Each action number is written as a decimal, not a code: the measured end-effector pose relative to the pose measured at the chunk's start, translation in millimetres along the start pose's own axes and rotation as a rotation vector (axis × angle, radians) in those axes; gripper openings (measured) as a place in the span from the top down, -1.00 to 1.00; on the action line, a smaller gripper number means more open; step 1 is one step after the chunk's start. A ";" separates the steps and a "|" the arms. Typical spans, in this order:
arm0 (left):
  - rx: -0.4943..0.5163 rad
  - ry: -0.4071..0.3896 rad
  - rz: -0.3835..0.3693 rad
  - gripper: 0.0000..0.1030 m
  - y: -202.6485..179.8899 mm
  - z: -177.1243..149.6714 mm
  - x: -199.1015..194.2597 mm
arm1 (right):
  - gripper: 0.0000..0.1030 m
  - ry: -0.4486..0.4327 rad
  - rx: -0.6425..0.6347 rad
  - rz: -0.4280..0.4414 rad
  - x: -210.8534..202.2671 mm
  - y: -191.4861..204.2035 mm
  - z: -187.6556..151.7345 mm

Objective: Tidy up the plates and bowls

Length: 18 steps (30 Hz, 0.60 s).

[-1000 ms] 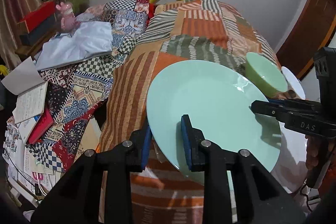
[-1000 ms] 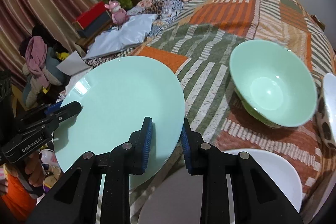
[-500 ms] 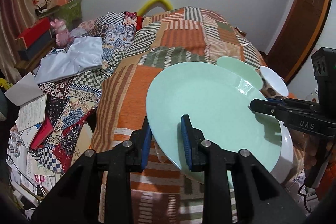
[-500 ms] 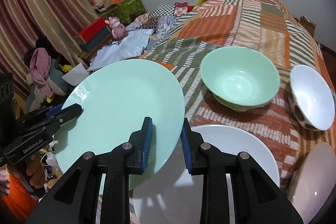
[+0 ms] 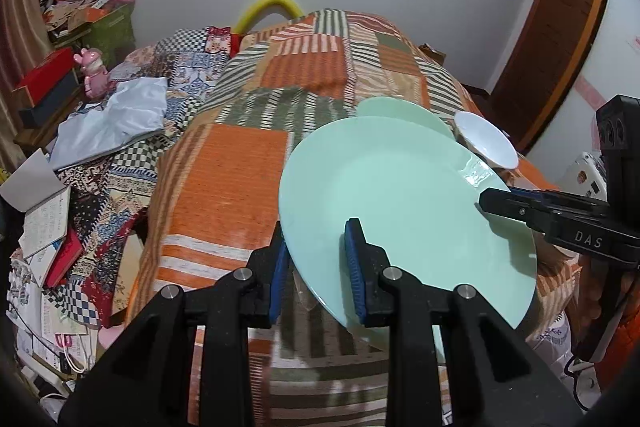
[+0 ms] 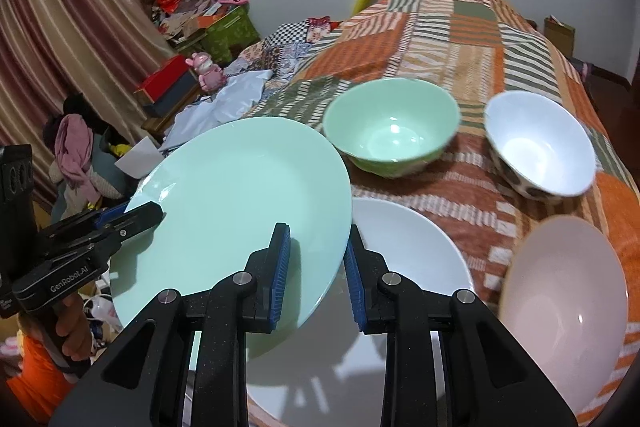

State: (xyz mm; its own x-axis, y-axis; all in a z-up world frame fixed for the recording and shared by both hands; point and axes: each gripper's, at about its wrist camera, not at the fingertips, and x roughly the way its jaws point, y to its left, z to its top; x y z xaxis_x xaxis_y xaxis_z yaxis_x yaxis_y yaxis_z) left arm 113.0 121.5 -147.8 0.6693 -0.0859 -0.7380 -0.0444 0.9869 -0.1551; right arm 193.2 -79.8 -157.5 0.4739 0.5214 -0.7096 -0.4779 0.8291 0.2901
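Note:
Both grippers hold one light green plate (image 5: 404,203) in the air above the bed. My left gripper (image 5: 316,263) is shut on its left rim. My right gripper (image 6: 316,263) is shut on its right rim; the plate also shows in the right wrist view (image 6: 236,203). Under it lies a white plate (image 6: 404,247). Behind stand a green bowl (image 6: 392,131) and a white bowl with a dark pattern outside (image 6: 540,147). A pale pink bowl (image 6: 564,299) sits at the right.
The dishes rest on a bed with an orange and green striped patchwork cover (image 5: 224,179). Left of the bed lie cloths, books and papers (image 5: 44,227). A wooden door (image 5: 560,27) is at the right.
Both grippers have lifted the green plate up and back toward the bed's near edge. The white plate, white bowl and pink bowl have come into the right wrist view.

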 end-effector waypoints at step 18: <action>0.034 0.099 -0.080 0.49 -34.2 -22.9 37.6 | 0.53 0.037 0.107 -0.063 -7.9 -35.3 -39.5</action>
State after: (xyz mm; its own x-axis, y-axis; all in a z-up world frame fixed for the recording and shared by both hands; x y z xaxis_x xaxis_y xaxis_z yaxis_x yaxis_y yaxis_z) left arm 122.7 81.3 -185.3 0.5933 -0.1754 -0.7856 0.0325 0.9804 -0.1944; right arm 177.1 -121.2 -187.5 0.4716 0.4619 -0.7512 -0.3661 0.8775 0.3097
